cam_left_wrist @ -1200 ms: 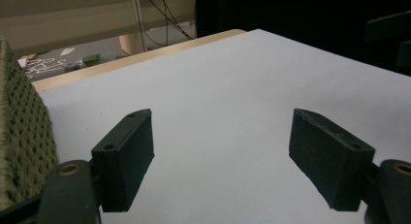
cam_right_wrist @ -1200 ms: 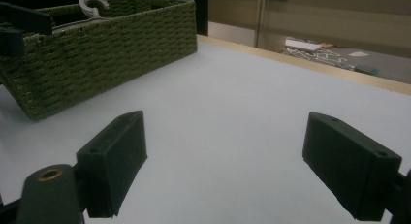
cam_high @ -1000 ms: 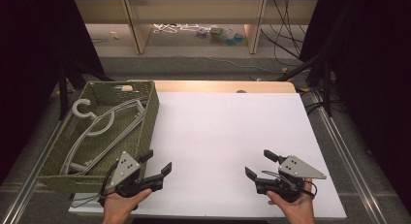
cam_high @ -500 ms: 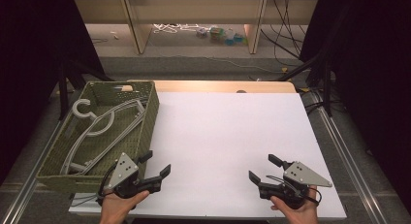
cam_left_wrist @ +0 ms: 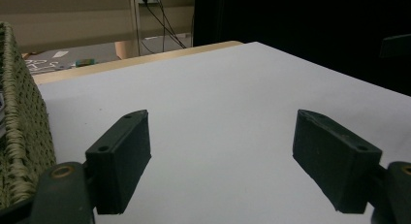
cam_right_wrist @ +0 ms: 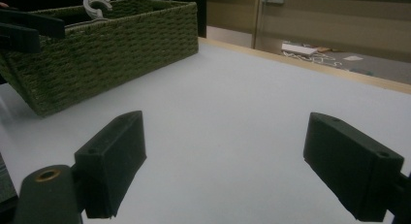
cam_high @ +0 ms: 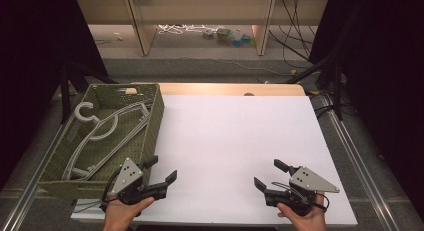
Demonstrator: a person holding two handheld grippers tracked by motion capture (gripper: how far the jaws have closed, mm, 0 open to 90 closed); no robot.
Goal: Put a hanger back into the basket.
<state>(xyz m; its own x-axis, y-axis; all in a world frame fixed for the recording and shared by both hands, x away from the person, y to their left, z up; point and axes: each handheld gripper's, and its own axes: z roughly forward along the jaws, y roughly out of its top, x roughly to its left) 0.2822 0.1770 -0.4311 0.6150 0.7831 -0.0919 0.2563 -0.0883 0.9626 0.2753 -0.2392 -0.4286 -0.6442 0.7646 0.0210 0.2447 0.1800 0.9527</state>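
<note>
At about seven o'clock on the white tabletop (cam_high: 240, 141), the left gripper (cam_high: 161, 175) rests with jaws spread wide and empty, just beside the green woven rectangular basket (cam_high: 156, 122). Pale grey plastic clothes hangers (cam_high: 102, 131) lie inside that basket. The right gripper (cam_high: 266, 177), near five o'clock, is likewise wide open, holding nothing.

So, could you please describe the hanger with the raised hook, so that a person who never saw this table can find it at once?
Start at the white table and go to the green woven basket on its left side. Several pale grey hangers lie inside. The wanted hanger lies toward the far left; unlike its neighbours, its round hook rises above the basket rim.
</note>
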